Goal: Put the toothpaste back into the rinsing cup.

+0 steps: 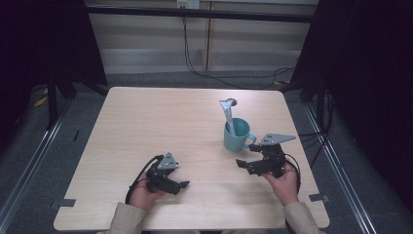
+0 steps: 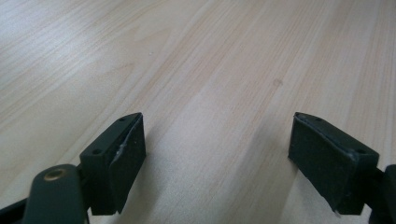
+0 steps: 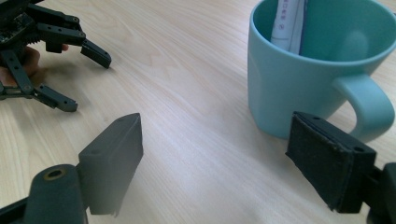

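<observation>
High view is showing a teal mug (image 1: pixel 237 136) standing on the wooden table (image 1: pixel 146 122), right of centre, with a grey-white tube (image 1: pixel 228 113) leaning upright inside it. Right gripper (image 1: pixel 243 165) is resting just beside the mug's handle side, jaws spread wide and gripping nothing. Left gripper (image 1: pixel 182 185) is lying near the front edge, well apart from the mug, jaws likewise spread wide over bare wood.

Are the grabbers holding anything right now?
No. The left gripper and right gripper are both open and hold nothing. The teal mug stands on the table by itself.
</observation>
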The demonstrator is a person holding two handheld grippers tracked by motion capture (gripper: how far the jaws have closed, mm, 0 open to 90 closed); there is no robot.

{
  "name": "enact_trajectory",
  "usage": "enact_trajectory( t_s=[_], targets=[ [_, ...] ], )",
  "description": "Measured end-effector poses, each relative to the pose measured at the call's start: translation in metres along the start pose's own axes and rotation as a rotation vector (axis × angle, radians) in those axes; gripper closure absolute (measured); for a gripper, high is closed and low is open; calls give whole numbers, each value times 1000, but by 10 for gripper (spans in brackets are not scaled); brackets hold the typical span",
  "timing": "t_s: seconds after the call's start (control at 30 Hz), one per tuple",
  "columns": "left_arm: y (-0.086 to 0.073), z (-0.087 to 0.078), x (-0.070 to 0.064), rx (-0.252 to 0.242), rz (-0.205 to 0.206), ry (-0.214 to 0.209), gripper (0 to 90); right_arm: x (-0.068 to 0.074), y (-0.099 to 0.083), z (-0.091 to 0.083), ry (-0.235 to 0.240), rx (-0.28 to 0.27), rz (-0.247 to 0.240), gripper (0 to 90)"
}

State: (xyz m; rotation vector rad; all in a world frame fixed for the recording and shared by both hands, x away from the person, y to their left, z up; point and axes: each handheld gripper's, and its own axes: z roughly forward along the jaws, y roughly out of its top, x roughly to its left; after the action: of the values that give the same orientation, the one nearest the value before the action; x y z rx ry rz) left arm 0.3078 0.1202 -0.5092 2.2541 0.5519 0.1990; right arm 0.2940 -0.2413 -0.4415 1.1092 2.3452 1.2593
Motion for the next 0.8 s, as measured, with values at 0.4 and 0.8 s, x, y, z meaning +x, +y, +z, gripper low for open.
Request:
enact_trajectory(
  t_s=[0.4,0.8],
  targets=[
    [0,0,0,0,0,0,186,-3,-18,-4,-3,20,-2,166],
    [0,0,0,0,0,0,186,-5,-39,-2,-23,57,-14,157]
  ],
)
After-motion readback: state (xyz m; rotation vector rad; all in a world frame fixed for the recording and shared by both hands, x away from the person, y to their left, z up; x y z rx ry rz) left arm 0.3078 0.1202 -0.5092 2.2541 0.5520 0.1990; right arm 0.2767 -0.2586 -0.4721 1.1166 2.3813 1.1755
